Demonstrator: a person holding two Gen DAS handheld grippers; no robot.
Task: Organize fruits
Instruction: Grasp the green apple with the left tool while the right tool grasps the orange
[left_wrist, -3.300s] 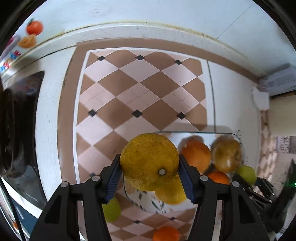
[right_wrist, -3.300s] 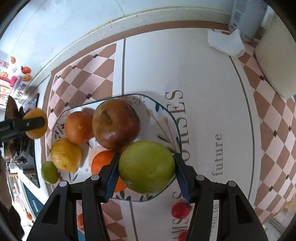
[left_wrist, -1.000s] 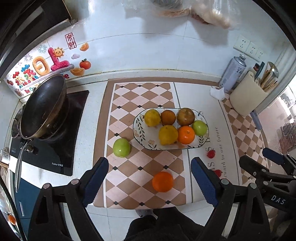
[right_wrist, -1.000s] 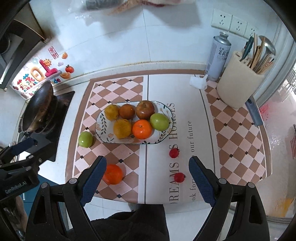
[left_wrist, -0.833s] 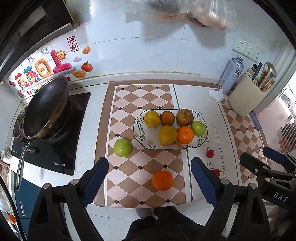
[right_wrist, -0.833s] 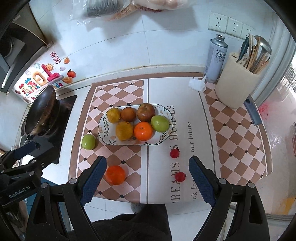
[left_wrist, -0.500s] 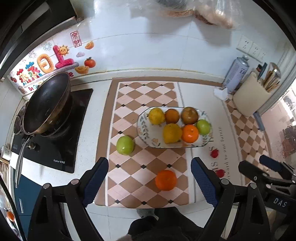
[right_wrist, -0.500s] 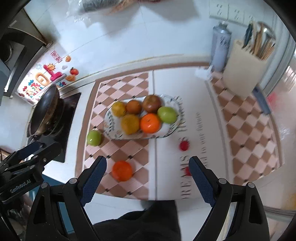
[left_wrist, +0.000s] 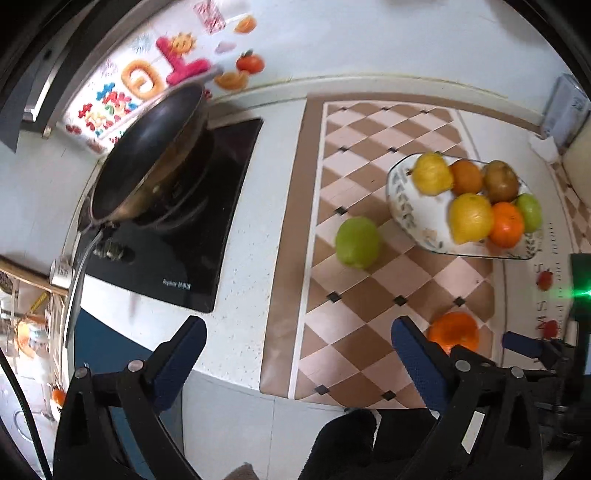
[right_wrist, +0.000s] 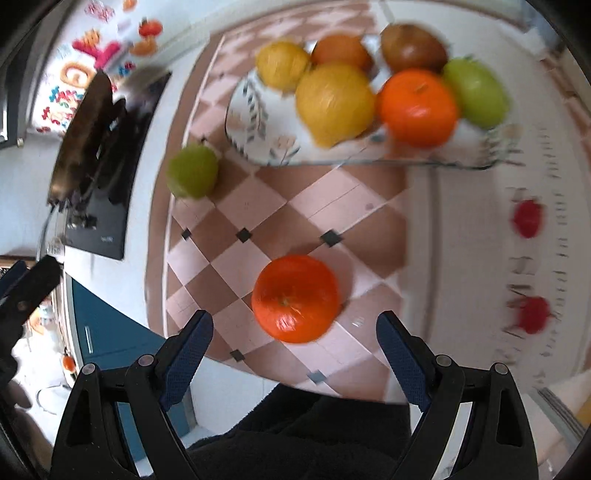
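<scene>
A patterned oval plate (left_wrist: 404, 210) (right_wrist: 258, 140) on the checked mat holds several fruits: yellow, orange, brown and green ones. A green apple (left_wrist: 357, 242) (right_wrist: 192, 170) lies loose on the mat left of the plate. A loose orange (right_wrist: 296, 298) (left_wrist: 453, 330) sits nearer the counter's front edge. My right gripper (right_wrist: 294, 338) hangs just above and in front of that orange, open and empty. My left gripper (left_wrist: 298, 345) is over the mat's left border, its jaws opening, nothing between them. Its right finger hides part of the orange.
A black pan (left_wrist: 147, 155) sits on the dark hob (left_wrist: 173, 236) at the left. Two small red fruits (right_wrist: 527, 218) (right_wrist: 533, 310) lie on the mat's white part at the right. The counter's front edge (left_wrist: 229, 380) runs close below the grippers. A dark sleeve (right_wrist: 314, 435) shows at the bottom.
Both grippers have dropped toward the counter, so the fruits loom larger. The right one came down over the loose orange. The left view swung left toward the hob.
</scene>
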